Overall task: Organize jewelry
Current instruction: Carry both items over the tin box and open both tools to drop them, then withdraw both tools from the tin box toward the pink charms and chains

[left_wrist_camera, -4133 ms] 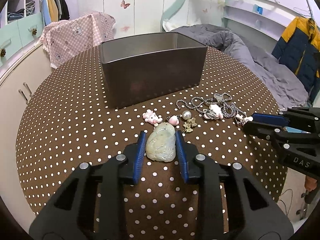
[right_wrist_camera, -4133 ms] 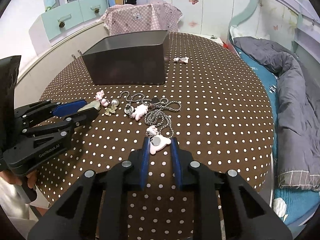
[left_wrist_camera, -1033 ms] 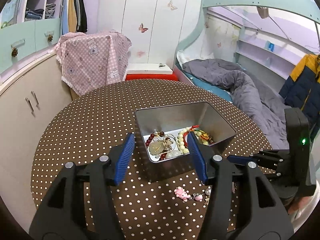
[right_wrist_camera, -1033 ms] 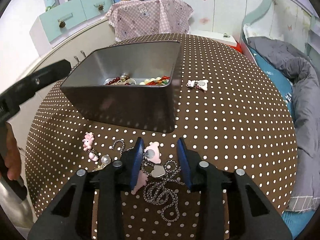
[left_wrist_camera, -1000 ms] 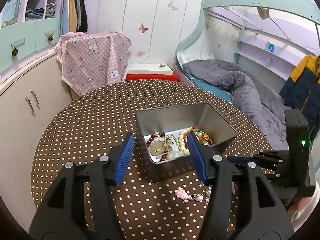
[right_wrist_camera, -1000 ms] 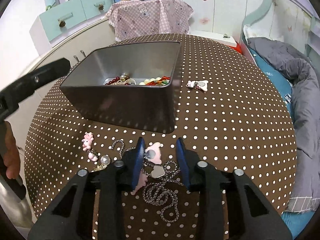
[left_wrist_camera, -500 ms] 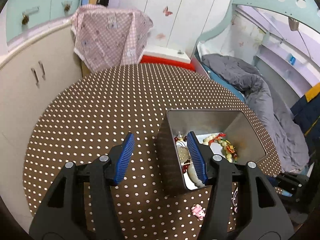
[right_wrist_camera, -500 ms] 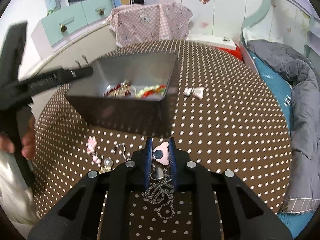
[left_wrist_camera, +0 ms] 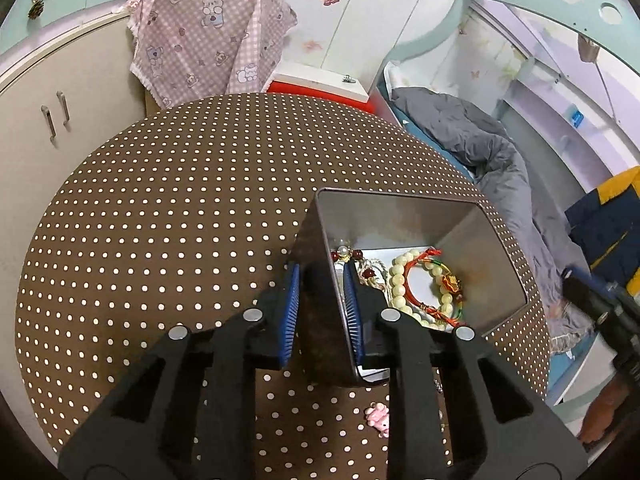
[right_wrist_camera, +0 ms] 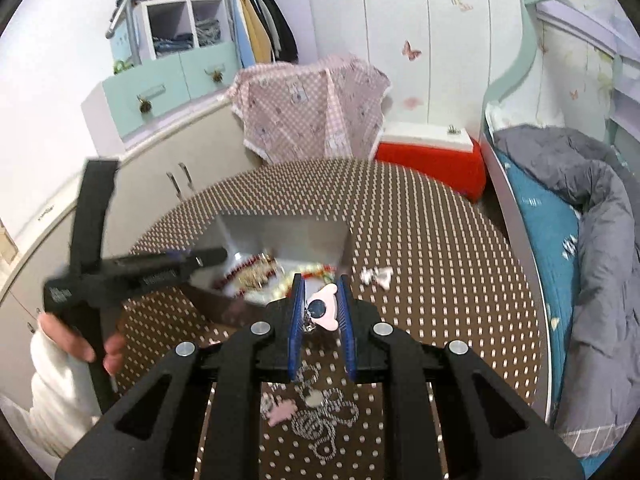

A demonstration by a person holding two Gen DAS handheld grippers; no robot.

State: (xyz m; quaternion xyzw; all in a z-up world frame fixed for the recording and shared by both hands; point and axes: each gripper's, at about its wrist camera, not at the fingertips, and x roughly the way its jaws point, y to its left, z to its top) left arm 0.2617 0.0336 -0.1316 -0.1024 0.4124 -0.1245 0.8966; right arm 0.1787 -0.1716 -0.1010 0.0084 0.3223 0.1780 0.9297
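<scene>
While the pink charm (right_wrist_camera: 325, 307) is sitting clamped in our right gripper (right_wrist_camera: 321, 309), its chain (right_wrist_camera: 320, 416) is dangling toward 6 o'clock over the dotted table (right_wrist_camera: 440, 280). Our left gripper (left_wrist_camera: 319, 300) is closing around the metal box (left_wrist_camera: 404, 216) wall, at 10 o'clock from the charm. Bracelets (left_wrist_camera: 424, 284) are lying inside.

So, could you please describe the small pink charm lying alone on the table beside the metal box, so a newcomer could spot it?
Start at the round brown polka-dot table and find the grey metal box holding bracelets. Just to its right in the right wrist view lies the small pink-and-white charm, apart from everything; unlike the other charms, it has no chain.
</scene>
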